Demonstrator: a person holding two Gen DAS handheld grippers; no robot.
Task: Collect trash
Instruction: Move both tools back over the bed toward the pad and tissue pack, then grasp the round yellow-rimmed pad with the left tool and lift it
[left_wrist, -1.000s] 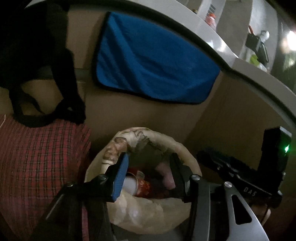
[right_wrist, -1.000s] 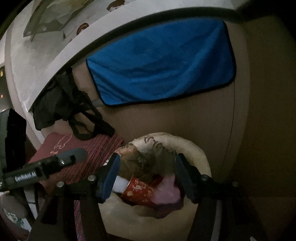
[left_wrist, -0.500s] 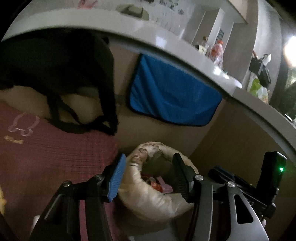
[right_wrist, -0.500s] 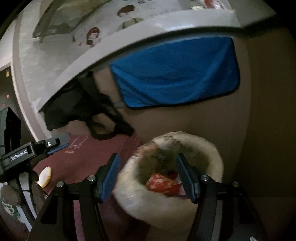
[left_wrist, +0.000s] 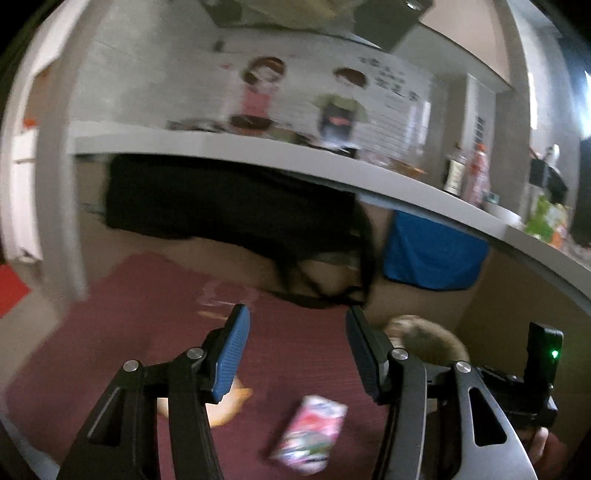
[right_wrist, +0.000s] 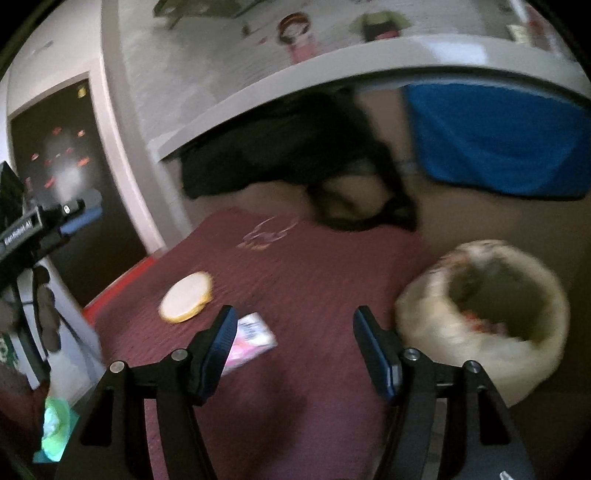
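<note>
A pink and white packet (left_wrist: 312, 430) lies on the dark red mat (left_wrist: 147, 314); it also shows in the right wrist view (right_wrist: 251, 341) beside my right gripper's left finger. A round pale yellow piece (right_wrist: 186, 301) lies on the mat further left, partly hidden in the left wrist view (left_wrist: 225, 406). The trash bin lined with a pale bag (right_wrist: 487, 314) stands at the right with red trash inside; it shows at the right of the left wrist view (left_wrist: 428, 339). My left gripper (left_wrist: 297, 350) and right gripper (right_wrist: 291, 350) are both open and empty above the mat.
A white counter (left_wrist: 295, 162) overhangs the back. A black bag (right_wrist: 295, 147) and a blue cloth (right_wrist: 495, 136) hang under it against a brown panel. A dark doorway (right_wrist: 55, 184) is at the left. A green object (right_wrist: 55, 424) lies at the lower left.
Both grippers have pulled back and swung left, away from the bin. The bin has shifted to the right in both views, and the mat with the packet and round piece has come into sight.
</note>
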